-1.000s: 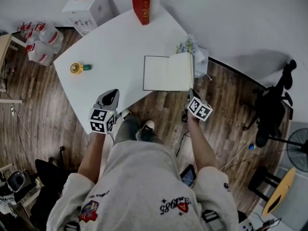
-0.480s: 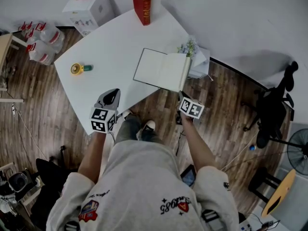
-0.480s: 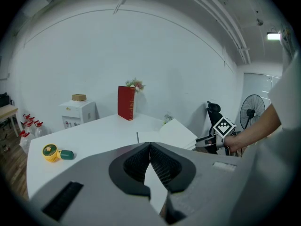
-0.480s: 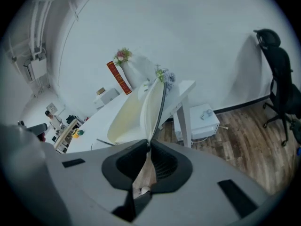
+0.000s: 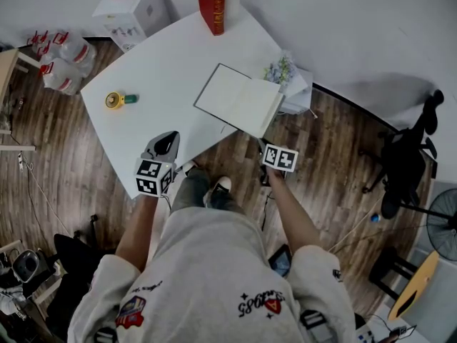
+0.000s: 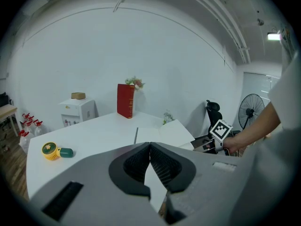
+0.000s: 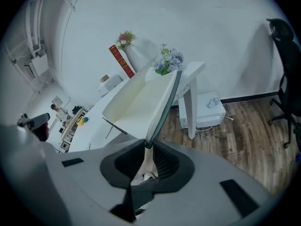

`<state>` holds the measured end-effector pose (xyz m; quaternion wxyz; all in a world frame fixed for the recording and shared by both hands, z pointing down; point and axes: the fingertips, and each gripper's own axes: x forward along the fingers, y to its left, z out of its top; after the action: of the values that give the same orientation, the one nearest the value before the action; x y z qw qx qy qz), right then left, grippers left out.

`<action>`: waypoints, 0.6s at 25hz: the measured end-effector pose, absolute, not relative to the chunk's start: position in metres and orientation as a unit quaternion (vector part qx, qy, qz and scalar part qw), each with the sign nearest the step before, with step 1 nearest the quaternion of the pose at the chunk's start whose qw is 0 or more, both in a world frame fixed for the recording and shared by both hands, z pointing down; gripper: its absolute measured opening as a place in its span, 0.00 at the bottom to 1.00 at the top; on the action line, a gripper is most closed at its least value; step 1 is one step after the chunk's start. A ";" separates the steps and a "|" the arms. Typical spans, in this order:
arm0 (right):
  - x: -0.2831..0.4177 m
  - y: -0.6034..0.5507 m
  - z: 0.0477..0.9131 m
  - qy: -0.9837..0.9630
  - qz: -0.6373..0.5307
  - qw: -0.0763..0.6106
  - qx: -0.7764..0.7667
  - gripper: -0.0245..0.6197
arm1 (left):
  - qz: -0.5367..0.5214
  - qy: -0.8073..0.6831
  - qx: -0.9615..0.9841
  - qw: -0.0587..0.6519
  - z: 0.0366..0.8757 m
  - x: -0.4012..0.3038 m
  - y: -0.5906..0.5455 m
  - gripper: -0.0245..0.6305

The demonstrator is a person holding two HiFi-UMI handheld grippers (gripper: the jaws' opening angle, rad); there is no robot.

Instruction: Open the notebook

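The notebook (image 5: 239, 100) lies on the white table (image 5: 157, 70) near its right front edge, with cream pages showing. My right gripper (image 5: 264, 141) is at the notebook's near right corner. In the right gripper view the dark cover edge (image 7: 162, 107) rises from between the pads of the right gripper (image 7: 149, 147), which still touch it while the jaws are opening. My left gripper (image 5: 168, 136) hovers over the table's front edge, shut and holding nothing. The left gripper view shows the left gripper (image 6: 149, 147) with its pads meeting, and the notebook (image 6: 164, 133) beyond them.
A red book (image 5: 211, 2) stands at the table's far edge, and a yellow round gadget (image 5: 114, 101) lies at the left. Flowers (image 5: 280, 70) sit by the right edge. A white cabinet (image 5: 136, 9), water bottles (image 5: 61, 63) and an office chair (image 5: 403, 163) surround the table.
My right gripper has moved left and lower with the cover in it. The notebook has swung clockwise and slid left on the table. The left gripper has stayed put.
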<state>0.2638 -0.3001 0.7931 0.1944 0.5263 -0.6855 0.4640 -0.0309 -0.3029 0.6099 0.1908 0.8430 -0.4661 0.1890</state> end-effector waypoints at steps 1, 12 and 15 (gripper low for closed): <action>0.267 -0.299 0.797 -0.681 0.463 0.201 0.530 0.14 | 0.189 -0.465 0.844 0.190 0.609 -0.031 -0.303 0.04; 0.299 -0.291 0.759 -0.681 0.397 0.168 0.592 0.08 | 0.187 -0.450 0.856 0.175 0.603 -0.016 -0.299 0.04; 0.304 -0.300 0.726 -0.700 0.356 0.143 0.603 0.04 | 0.183 -0.435 0.866 0.164 0.594 -0.006 -0.305 0.04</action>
<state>0.3042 -0.2995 0.7261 0.1425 0.6028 -0.7000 0.3555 -0.0059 -0.3054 0.5945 0.1636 0.8661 -0.4354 0.1831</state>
